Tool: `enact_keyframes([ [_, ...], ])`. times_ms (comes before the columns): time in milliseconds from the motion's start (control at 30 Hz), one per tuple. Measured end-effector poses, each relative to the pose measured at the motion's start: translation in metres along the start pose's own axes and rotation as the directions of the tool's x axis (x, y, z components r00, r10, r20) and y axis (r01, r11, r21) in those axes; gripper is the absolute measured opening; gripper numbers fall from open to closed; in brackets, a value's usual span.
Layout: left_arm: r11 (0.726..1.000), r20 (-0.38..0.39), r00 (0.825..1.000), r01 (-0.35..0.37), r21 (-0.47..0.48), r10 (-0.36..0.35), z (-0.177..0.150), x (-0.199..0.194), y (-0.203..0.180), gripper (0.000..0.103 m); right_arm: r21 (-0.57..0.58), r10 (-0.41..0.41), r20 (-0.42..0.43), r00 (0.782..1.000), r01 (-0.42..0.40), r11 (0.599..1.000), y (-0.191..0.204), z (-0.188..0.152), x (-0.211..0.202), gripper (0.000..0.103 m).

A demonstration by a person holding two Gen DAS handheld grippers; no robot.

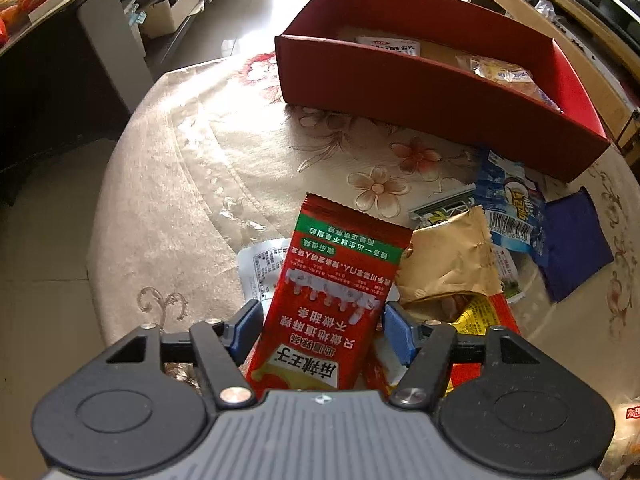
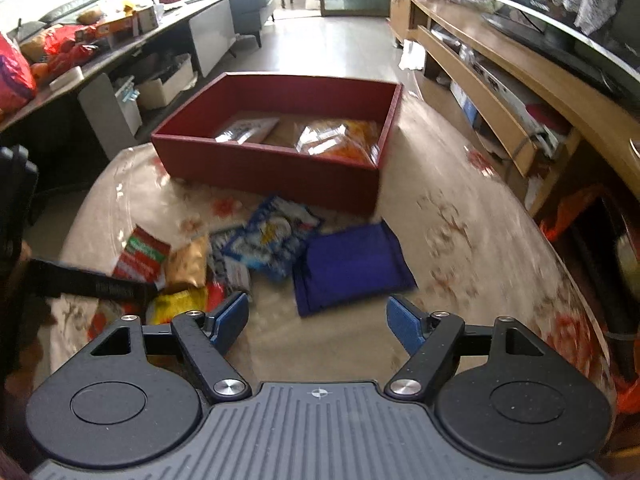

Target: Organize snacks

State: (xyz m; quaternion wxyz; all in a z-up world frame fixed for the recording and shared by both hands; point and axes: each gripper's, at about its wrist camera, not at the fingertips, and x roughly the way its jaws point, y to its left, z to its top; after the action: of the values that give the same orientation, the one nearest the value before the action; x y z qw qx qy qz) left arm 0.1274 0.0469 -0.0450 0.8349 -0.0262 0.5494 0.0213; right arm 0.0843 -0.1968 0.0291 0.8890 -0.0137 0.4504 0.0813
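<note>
Floral tablecloth (image 1: 192, 168): near the red box (image 1: 420, 104), left gripper (image 1: 320, 322) straddles the red packet (image 1: 332, 292), jaws apart; light, crinkly — pinch mid-body. Right gripper (image 2: 316, 320) empty, spread.

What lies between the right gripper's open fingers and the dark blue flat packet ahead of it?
Only bare floral tablecloth, seen in the right wrist view: the right gripper is open and empty, just short of the dark blue flat packet.
</note>
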Motion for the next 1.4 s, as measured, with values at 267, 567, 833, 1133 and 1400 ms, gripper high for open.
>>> enact_keyframes([
  [267, 1.0, 0.002, 1.0, 0.027, 0.016, -0.027, -0.013, -0.007, 0.001, 0.054, 0.061, -0.032, -0.06, 0.998, 0.036, 0.998, -0.027, -0.039, -0.009, 0.083],
  [567, 0.994, 0.004, 0.994, 0.111, 0.022, -0.111, -0.028, -0.026, 0.003, 0.025, 0.137, -0.057, -0.12, 0.991, 0.073, 0.988, -0.045, -0.065, -0.01, 0.085],
  [833, 0.994, -0.007, 0.995, 0.098, 0.055, -0.098, -0.035, -0.027, 0.003, 0.04, 0.194, -0.061, -0.156, 0.986, 0.092, 0.977, -0.061, -0.074, -0.008, 0.089],
  [1133, 0.996, -0.022, 0.996, 0.087, 0.006, -0.087, -0.036, -0.022, 0.016, 0.064, 0.077, -0.141, -0.252, 0.957, 0.165, 0.983, -0.047, -0.076, 0.024, 0.101],
  [1400, 0.999, -0.027, 1.0, 0.016, 0.042, -0.015, -0.044, -0.006, 0.009, 0.064, 0.097, -0.134, -0.29, 0.948, 0.168, 0.981, -0.055, -0.083, 0.029, 0.102],
])
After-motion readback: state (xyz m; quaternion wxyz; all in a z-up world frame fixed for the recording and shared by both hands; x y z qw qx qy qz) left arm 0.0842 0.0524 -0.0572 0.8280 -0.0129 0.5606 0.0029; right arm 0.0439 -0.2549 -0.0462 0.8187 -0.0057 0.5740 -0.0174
